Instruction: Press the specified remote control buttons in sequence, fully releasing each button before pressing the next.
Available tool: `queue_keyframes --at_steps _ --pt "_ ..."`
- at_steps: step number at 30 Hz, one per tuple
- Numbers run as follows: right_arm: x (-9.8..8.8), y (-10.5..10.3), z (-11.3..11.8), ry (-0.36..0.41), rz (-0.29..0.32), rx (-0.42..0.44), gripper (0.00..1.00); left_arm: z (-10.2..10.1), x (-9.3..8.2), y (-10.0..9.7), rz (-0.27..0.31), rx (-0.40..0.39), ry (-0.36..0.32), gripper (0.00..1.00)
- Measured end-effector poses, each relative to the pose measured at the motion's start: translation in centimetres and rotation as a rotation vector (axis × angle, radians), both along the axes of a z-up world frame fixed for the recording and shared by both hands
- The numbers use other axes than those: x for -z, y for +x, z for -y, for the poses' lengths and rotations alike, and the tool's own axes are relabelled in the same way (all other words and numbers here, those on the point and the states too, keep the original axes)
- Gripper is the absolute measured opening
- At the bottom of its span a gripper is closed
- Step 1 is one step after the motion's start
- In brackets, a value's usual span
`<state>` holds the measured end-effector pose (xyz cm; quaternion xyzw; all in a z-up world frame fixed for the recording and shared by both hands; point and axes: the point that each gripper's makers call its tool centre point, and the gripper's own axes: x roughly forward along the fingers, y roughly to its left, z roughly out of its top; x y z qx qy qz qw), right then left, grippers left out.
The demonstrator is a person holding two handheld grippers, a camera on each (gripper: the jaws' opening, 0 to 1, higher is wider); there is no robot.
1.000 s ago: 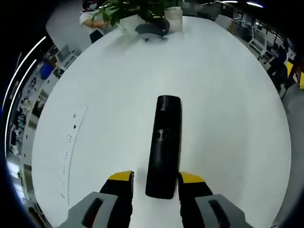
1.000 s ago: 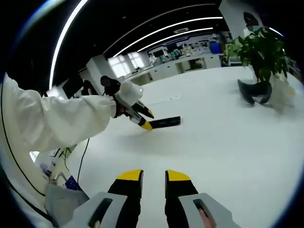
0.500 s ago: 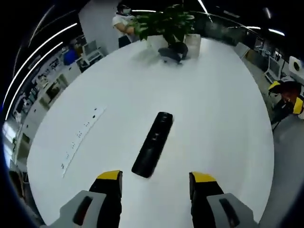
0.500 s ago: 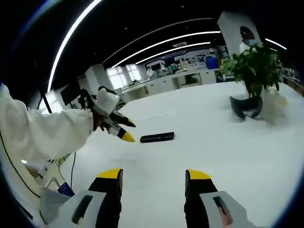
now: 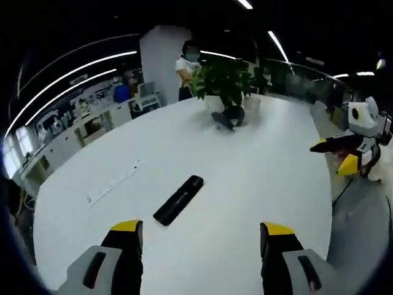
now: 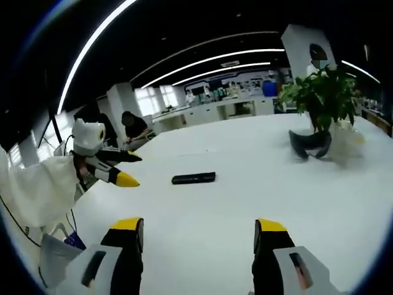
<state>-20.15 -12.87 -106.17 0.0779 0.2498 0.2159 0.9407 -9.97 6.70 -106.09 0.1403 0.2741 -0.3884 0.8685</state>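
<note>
Remote control (image 5: 178, 200): lay flat on the white table (image 5: 258, 178), alone near the table's middle, ahead of both tools and well apart from each; in the right gripper view it sat left of centre, lengthwise across the picture.
Left gripper (image 5: 202, 230): jaws stood wide apart, holding nothing, raised off the table with the remote beyond its tips.
Right gripper (image 6: 197, 227): jaws likewise spread wide and empty, hovering above the near table edge.
Handling: the remote looked like a slim, stiff plastic bar, probably light and liable to slide or pivot on the smooth tabletop if pushed off-centre. Its buttons were too small to make out.
Where to take hold: by my judgement, steady it across the long sides near one end with one tool, and press straight down with a single fingertip of the other.
Containers: a pale pot (image 5: 214, 103) at the far side held a leafy green plant (image 5: 225, 75); a dark curved object (image 5: 227, 117) lay just in front of it, its nature unclear.
Other: a printed strip (image 5: 113, 182) lay on the table left of the remote.
</note>
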Motion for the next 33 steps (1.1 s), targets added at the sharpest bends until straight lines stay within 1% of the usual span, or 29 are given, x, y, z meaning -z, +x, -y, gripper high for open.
queue_keyframes --at_steps 1,2,3,4,6,8,10,11,12,13,14,15,16,17,18,19,20,22,23,25,26,28,31,33 --pt "0.0 0.0 0.0 -0.003 -0.001 -0.003 0.76 -0.1 -0.3 -0.3 0.011 -0.009 -0.006 0.82" --pt "0.1 -0.1 -0.1 -0.008 -0.003 -0.008 0.76 -0.4 -0.8 -0.7 0.035 -0.035 -0.029 0.83" --pt "0.0 -0.1 -0.2 -0.009 -0.001 -0.012 0.76 -0.5 -1.0 -0.9 0.043 -0.045 -0.039 0.83" --pt "-0.1 -0.2 -0.2 -0.009 0.004 -0.012 0.77 -0.5 -1.4 -1.3 0.056 -0.069 -0.069 0.84" --pt "-0.4 -0.3 -0.2 -0.014 0.023 -0.010 0.80 -0.6 -1.9 -2.3 0.060 -0.110 -0.136 0.87" --pt "-0.6 -0.4 -0.2 -0.019 0.032 -0.011 0.82 -0.9 -2.2 -3.3 0.066 -0.144 -0.167 0.90" --pt "-0.9 -0.5 -0.2 -0.021 0.042 -0.013 0.83 -1.4 -2.3 -3.9 0.074 -0.172 -0.183 0.93" --pt "-1.4 -0.5 -0.1 -0.021 0.059 -0.011 0.85 -1.7 -2.4 -4.4 0.078 -0.203 -0.210 0.97" --pt "-1.7 -0.4 0.0 -0.023 0.078 -0.005 0.87 -1.7 -2.7 -4.7 0.083 -0.226 -0.245 0.99" --pt "-2.1 -0.3 0.3 -0.026 0.098 0.007 0.88 -1.9 -3.0 -5.4 0.075 -0.252 -0.290 0.99" --pt "-2.3 -0.3 0.5 -0.025 0.105 0.014 0.89 -2.2 -3.2 -5.9 0.071 -0.280 -0.323 0.99" --pt "-2.4 -0.2 0.6 -0.023 0.108 0.016 0.90 -2.3 -3.3 -6.0 0.075 -0.289 -0.335 0.99" --pt "-2.5 -0.1 0.9 -0.016 0.109 0.023 0.91 -2.6 -3.3 -6.5 0.090 -0.295 -0.339 0.99" --pt "-2.5 -0.1 1.1 -0.010 0.111 0.031 0.91 -2.9 -3.4 -7.0 0.104 -0.312 -0.328 0.99" --pt "-2.5 -0.1 1.1 -0.010 0.110 0.032 0.91 -3.1 -3.4 -7.0 0.115 -0.326 -0.323 0.99" --pt "-2.5 -0.1 1.2 -0.011 0.110 0.033 0.92 -3.8 -3.4 -7.2 0.142 -0.358 -0.306 0.99" --pt "-2.4 -0.1 1.3 -0.016 0.109 0.037 0.92 -4.1 -3.5 -7.4 0.154 -0.372 -0.303 0.99" --pt "-2.2 0.0 1.7 -0.034 0.111 0.045 0.96 -4.8 -3.7 -7.8 0.175 -0.419 -0.323 0.99" --pt "-2.1 0.0 1.9 -0.047 0.111 0.047 0.97 -5.2 -3.7 -8.1 0.177 -0.442 -0.340 0.99" --pt "-2.1 0.1 2.1 -0.061 0.120 0.055 0.99 -5.5 -3.6 -8.6 0.168 -0.447 -0.352 0.99" --pt "-2.0 0.1 2.3 -0.068 0.120 0.059 0.99 -5.7 -3.4 -8.9 0.158 -0.459 -0.351 0.99" --pt "-2.1 0.1 2.3 -0.067 0.127 0.055 0.99 -6.5 -3.2 -9.3 0.183 -0.481 -0.327 0.99" --pt "-2.5 0.0 2.1 -0.058 0.137 0.056 0.99 -7.0 -2.9 -9.8 0.180 -0.495 -0.306 0.99" --pt "-2.5 0.0 2.0 -0.064 0.141 0.049 0.99 -7.5 -3.1 -10.0 0.190 -0.510 -0.308 0.99"
